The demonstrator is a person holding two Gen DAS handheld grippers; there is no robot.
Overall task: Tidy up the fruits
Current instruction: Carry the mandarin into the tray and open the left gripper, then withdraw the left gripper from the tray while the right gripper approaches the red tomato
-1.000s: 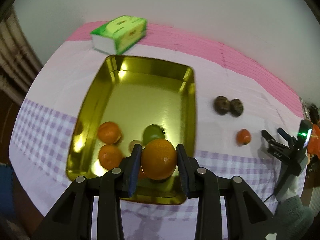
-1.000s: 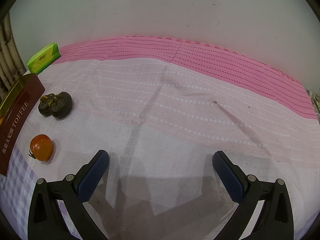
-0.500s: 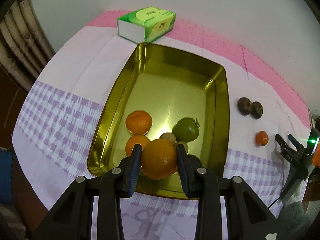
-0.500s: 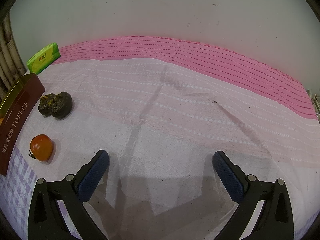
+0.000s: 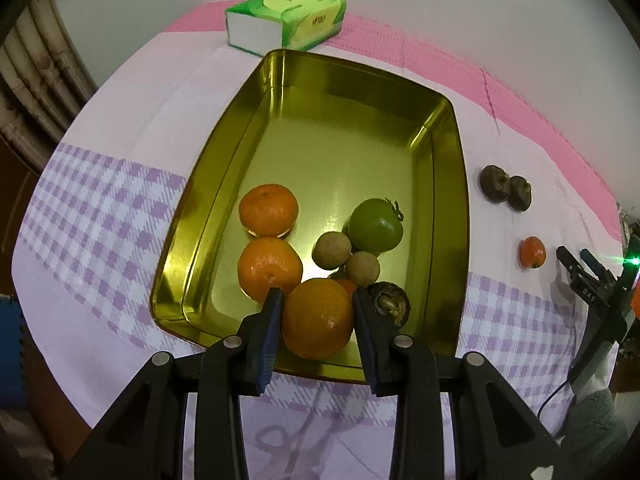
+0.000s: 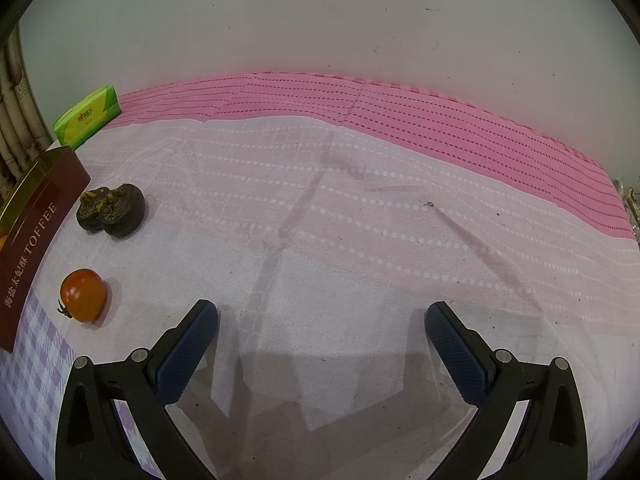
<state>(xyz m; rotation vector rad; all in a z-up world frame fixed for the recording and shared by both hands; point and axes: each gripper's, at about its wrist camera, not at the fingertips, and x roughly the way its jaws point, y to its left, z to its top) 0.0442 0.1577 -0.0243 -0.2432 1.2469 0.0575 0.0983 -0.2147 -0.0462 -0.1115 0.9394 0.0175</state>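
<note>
My left gripper is shut on an orange, held over the near end of the gold tin tray. Inside the tray lie two more oranges, a green tomato, two small brown round fruits and a dark wrinkled fruit. On the cloth right of the tray sit two dark fruits and a small red-orange tomato. My right gripper stands open over bare cloth, the tomato to its left.
A green tissue pack lies past the tray's far end by the wall. The tray's brown outer side reads TOFFEE. The other gripper shows at the right edge of the left wrist view. Pink and checked cloth covers the table.
My left gripper with the orange has sunk toward the tray and the tray has grown nearer in view. The right gripper has not moved.
</note>
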